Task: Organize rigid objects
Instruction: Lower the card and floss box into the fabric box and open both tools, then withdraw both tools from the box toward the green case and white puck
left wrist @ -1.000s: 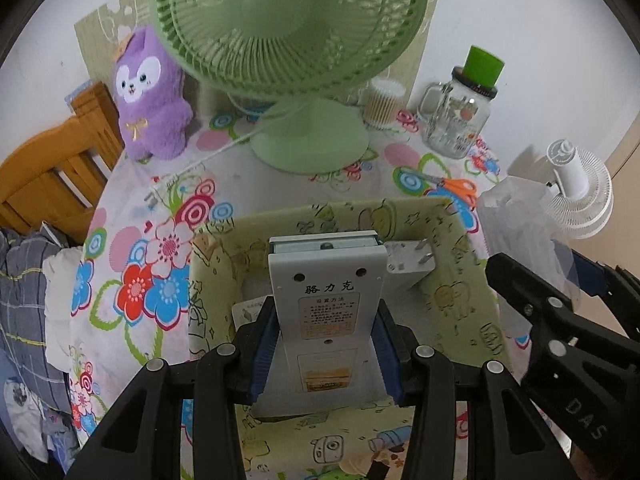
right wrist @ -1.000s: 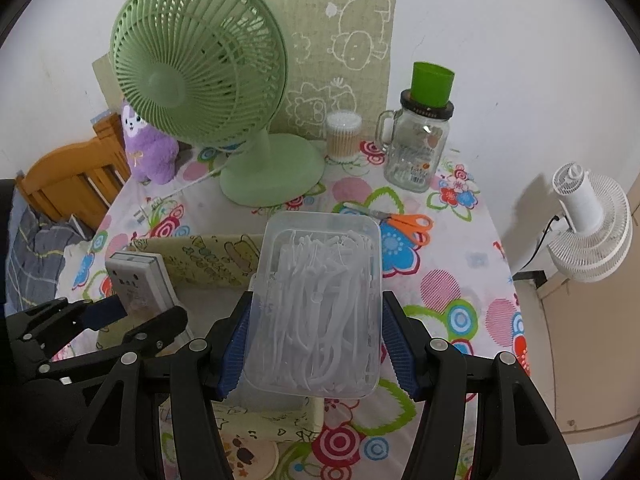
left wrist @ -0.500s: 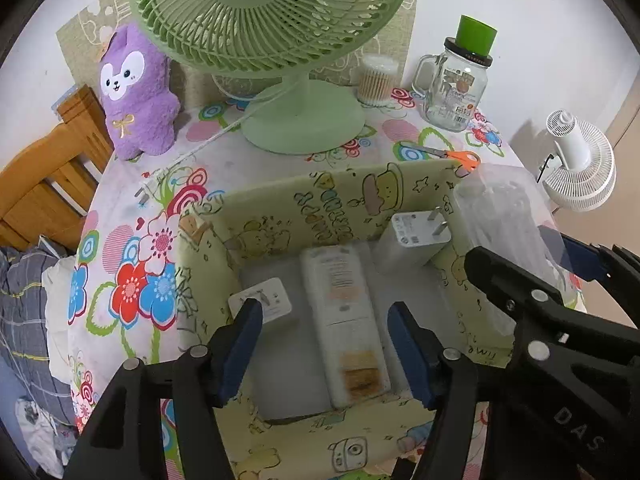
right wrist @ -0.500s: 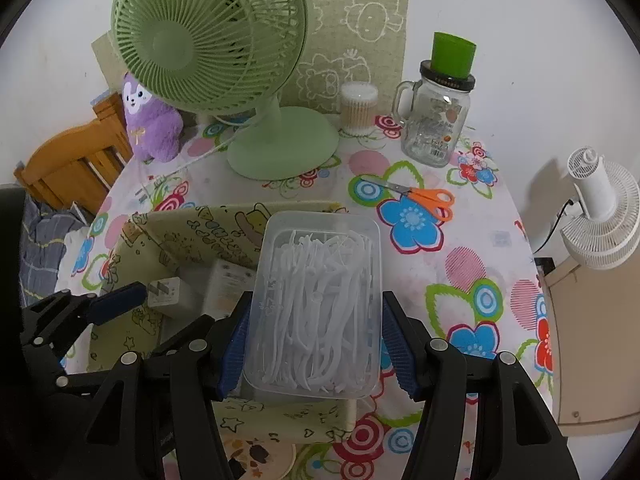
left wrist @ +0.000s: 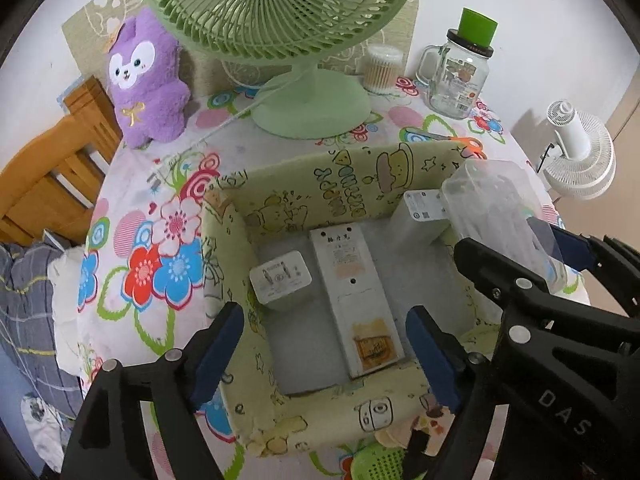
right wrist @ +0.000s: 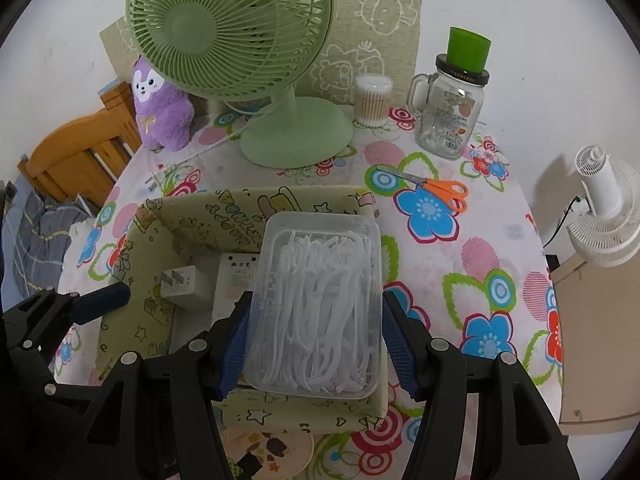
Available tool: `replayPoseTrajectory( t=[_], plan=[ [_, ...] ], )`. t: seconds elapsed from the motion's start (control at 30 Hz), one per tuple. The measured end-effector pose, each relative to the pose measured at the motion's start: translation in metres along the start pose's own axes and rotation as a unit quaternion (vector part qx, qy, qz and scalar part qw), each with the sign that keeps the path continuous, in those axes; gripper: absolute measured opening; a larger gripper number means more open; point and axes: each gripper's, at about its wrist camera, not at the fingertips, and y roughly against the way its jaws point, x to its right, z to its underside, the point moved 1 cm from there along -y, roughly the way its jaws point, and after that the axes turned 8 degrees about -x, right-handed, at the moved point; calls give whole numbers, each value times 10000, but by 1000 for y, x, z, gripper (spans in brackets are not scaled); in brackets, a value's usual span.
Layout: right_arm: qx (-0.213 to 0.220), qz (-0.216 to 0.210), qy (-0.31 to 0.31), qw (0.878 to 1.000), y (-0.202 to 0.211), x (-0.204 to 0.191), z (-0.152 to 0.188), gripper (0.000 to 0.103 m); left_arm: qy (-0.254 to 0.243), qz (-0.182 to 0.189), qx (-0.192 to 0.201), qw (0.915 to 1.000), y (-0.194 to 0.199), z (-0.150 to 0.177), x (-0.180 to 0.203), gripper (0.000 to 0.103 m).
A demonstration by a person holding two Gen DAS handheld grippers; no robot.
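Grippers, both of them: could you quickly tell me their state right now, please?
Left gripper: open, holding nothing.
Right gripper: closed on the clear plastic box of white floss picks.

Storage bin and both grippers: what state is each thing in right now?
Storage bin: open-topped, three items on its floor.
Power strip: lying flat in the bin, released.
Plug adapter: in the bin, prongs up.
White charger: in the far right corner of the bin.
Clear floss-pick box: lid on, held over the bin.
Left gripper: jaws open, empty.
Right gripper: jaws shut on the box.
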Motion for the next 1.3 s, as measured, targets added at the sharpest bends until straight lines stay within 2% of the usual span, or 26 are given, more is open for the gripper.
replayPoseTrajectory(
  t=[0.1, 0.17, 0.27, 0.33, 0.73, 1.3],
  plan=[
    [-12, -136, -79, 9999, 2, -1, 2, 65, -20, -18, 38, 10000, 4, 3, 1, 87],
    [-53, -236, -98, 9997, 1, -2, 5, 69, -78, -34, 56, 9999, 7, 6, 2, 87],
    [5, -225, -85, 9997, 5, -6, 8, 89, -114, -17, 68, 9999, 10, 9, 3, 89],
    [81, -111, -81, 9999, 8, -6, 10, 92, -125, -23, 82, 9999, 12, 11, 3, 89],
    [174, 57, -178, 9997, 27, 2, 22, 92, -105, 5, 135, 9999, 26, 23, 5, 91],
    [499, 116, -191, 9985, 69, 3, 40, 92, -133, 47, 404, 9991, 64, 43, 15, 92]
  ],
)
